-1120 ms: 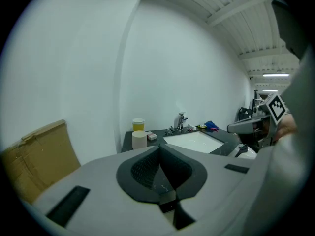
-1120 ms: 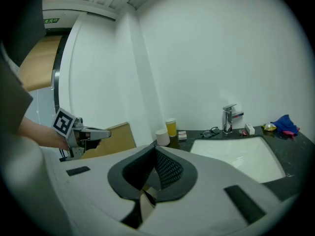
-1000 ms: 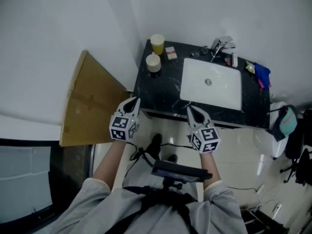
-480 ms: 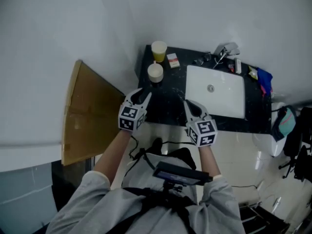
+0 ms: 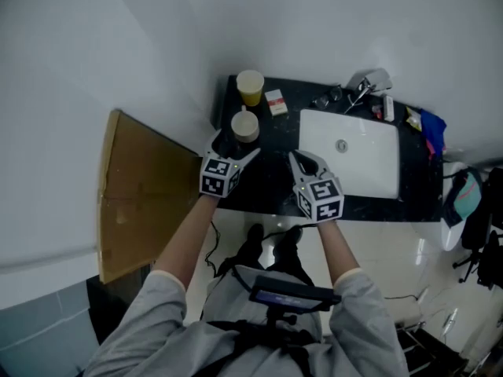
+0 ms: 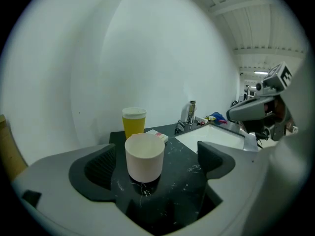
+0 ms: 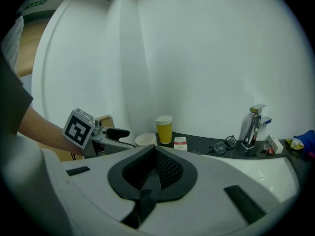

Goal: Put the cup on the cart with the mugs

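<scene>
White wall hems the black marble counter (image 5: 271,181) at back and left, a white basin (image 5: 350,159) fills its right half, and bare stone lies open along the front left. The white cup (image 5: 245,126) stands upright near that left edge, before a lidded yellow cup (image 5: 250,86) and a small red-and-white box (image 5: 275,101) whose print is too small to read. The left gripper (image 5: 233,148) has just been opening its jaws, now wide around the white cup without touching it; the right gripper (image 5: 302,160) has its jaws pressed together, empty.
</scene>
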The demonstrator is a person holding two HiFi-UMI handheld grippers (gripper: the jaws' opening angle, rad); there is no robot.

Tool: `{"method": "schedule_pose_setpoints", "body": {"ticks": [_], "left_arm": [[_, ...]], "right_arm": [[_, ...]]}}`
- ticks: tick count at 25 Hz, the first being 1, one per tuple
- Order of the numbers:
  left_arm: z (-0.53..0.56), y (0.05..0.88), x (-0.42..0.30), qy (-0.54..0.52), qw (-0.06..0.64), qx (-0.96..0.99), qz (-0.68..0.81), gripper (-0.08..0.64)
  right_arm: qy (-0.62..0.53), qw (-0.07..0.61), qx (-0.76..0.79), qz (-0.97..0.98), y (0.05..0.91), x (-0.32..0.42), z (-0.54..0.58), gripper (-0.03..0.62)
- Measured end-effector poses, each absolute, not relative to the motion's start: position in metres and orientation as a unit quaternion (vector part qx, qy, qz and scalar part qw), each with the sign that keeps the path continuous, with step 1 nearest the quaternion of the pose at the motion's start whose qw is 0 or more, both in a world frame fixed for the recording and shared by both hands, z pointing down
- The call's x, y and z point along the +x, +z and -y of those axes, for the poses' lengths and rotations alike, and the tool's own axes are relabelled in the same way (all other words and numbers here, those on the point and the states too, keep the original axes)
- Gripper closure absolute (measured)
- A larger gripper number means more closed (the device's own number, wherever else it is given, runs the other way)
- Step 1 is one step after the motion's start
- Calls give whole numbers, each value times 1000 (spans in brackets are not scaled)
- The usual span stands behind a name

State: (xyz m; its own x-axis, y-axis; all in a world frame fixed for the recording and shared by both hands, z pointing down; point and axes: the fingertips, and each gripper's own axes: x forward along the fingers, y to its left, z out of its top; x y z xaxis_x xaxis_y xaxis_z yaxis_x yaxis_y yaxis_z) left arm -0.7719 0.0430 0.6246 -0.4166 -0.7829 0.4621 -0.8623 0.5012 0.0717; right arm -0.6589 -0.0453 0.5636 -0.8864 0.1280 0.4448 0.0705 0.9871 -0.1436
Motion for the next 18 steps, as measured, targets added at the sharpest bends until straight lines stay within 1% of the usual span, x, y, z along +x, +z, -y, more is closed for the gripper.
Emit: {"method": "schedule_pose_setpoints", "body": {"ticks": [4, 12, 18], "left_arm": [[-33, 644, -798, 100, 234, 476, 842, 34], [-6, 666, -820, 119, 250, 480, 833, 34], [0, 679, -826, 133, 260, 481, 826, 34]], "right_arm": [[59, 237, -45, 969, 573, -678, 59, 588], [70, 266, -19, 961, 605, -709, 87, 588], [75, 273, -22, 959, 613, -725, 86, 588]]}}
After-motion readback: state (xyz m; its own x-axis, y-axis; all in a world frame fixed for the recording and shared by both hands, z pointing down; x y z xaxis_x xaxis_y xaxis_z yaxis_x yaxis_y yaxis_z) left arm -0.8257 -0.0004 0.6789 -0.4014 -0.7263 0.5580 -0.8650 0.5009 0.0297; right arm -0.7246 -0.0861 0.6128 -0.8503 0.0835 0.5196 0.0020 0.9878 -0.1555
